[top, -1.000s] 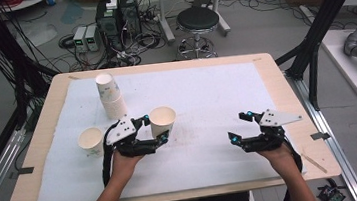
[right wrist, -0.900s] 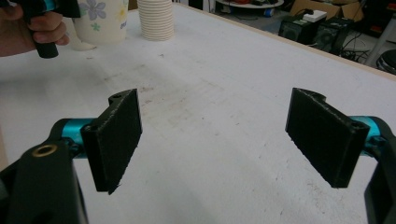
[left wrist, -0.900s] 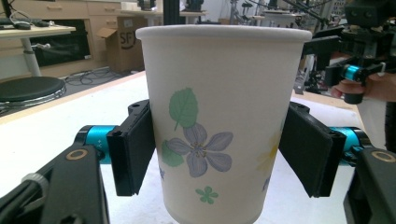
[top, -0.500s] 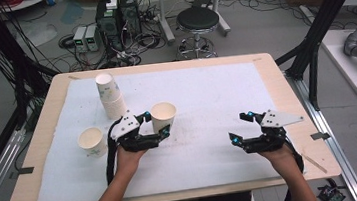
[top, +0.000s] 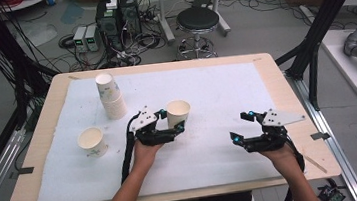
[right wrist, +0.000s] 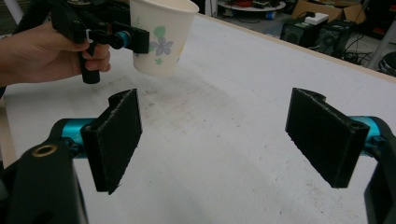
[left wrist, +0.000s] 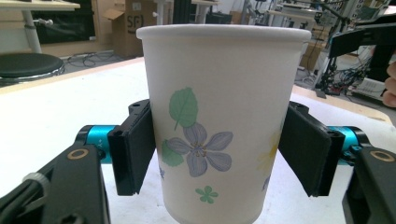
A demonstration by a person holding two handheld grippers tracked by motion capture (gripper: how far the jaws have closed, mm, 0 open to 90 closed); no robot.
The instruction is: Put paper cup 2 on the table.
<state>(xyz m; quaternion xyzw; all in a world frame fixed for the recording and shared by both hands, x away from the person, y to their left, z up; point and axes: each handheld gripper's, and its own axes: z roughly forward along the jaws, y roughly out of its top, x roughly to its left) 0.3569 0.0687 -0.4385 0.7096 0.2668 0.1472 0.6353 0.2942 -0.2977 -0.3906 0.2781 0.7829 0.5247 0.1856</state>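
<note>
gripping a flower-printed paper cup (left wrist: 224,121), "sf" on a far carton (left wrist: 134,21)

The left gripper (top: 173,124) clasps an upright cup (top: 178,113) near mid-table; a cup stack (top: 110,95) and a lone cup (top: 92,142) stand to its left; the right gripper (top: 240,128), jaws apart, rests on the white mat (top: 215,89).

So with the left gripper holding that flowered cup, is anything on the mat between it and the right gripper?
Nothing visible. The left gripper holds the flowered cup off the mat. From there to the right gripper, whose jaws stand open and empty, lies bare white mat. The cup stack and the single cup are on the far side.
</note>
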